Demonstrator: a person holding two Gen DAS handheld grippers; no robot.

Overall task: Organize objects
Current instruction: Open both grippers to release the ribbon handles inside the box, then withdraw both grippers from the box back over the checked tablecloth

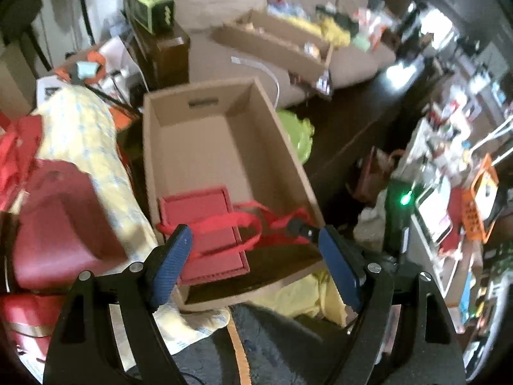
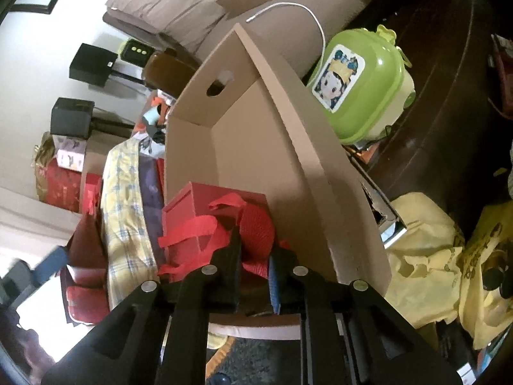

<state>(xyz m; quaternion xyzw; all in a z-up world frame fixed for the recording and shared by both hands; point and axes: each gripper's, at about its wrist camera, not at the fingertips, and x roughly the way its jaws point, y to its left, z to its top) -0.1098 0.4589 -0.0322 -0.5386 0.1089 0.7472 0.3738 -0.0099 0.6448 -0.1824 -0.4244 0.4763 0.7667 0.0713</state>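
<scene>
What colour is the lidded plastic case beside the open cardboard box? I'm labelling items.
Lime green lidded plastic case with a cartoon sticker; clearest in the right wrist view.

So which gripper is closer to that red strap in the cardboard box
Right. The right gripper is shut on the red strap inside the cardboard box. The left gripper hangs open above the box's near end, touching nothing.

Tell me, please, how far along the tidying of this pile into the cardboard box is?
Early. Done: a red box lies in the cardboard box. In hand: the right gripper pinches a red strap there; the left gripper is open above. Left: the yellow cloth and other red boxes remain outside.
</scene>
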